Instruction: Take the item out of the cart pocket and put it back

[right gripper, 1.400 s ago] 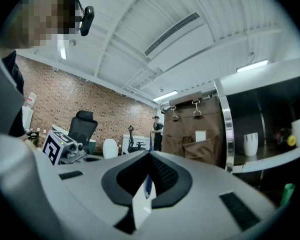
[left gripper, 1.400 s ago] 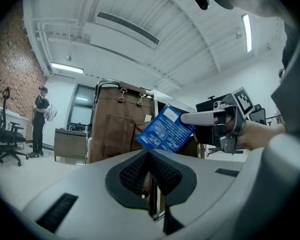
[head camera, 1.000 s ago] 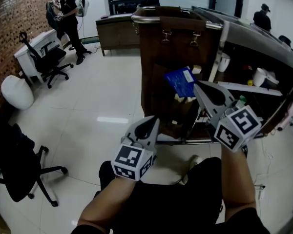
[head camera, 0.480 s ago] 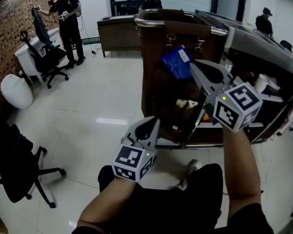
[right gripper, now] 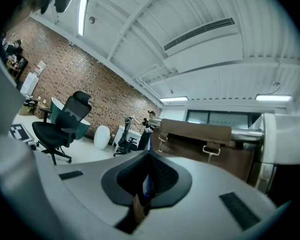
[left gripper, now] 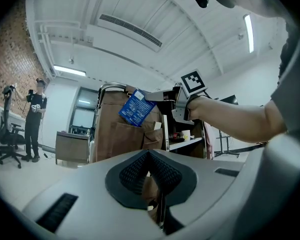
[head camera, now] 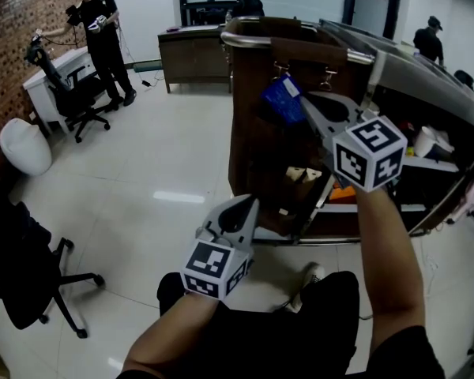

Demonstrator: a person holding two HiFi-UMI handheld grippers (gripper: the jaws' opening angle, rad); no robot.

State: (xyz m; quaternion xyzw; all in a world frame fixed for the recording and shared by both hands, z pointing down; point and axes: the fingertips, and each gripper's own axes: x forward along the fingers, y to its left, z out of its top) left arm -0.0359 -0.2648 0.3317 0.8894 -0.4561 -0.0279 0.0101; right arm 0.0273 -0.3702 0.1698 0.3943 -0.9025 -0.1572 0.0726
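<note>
A glossy pale tiled floor [head camera: 166,164] is spreading across the whole room, catching a streak of glare [head camera: 182,196] left of the cart. A red brick wall [head camera: 12,22] is running along the far left. In the gripper views a white ribbed ceiling [left gripper: 130,29] with a long vent and strip lights is showing overhead.

The tall brown cart [head camera: 257,140] is standing right of centre. Its metal top rail [head camera: 249,36] is crossing its far edge, and open shelves [head camera: 438,152] with small containers are showing at its right. Beyond it a low brown cabinet [head camera: 191,50] is sitting against the far wall.

At the far left a white desk [head camera: 47,81] is standing with a black office chair [head camera: 75,97] at it and a person [head camera: 99,30] beside them. A white rounded seat [head camera: 20,144] is sitting nearer, and another black chair [head camera: 28,279] is standing at the near left. A second person [head camera: 430,38] is standing at the far right.

The right gripper [head camera: 302,105] is reaching level toward the cart's upper side, its tongs pinching the blue packet [head camera: 283,99]. The packet is hanging just under the rail, outside and above the cart pocket [head camera: 288,194], where pale cards [head camera: 300,174] are poking out. I cannot tell whether the packet is touching the fabric.

The left gripper [head camera: 245,204] is hovering lower and nearer, short of the cart, with its tongs pressed together on nothing.
</note>
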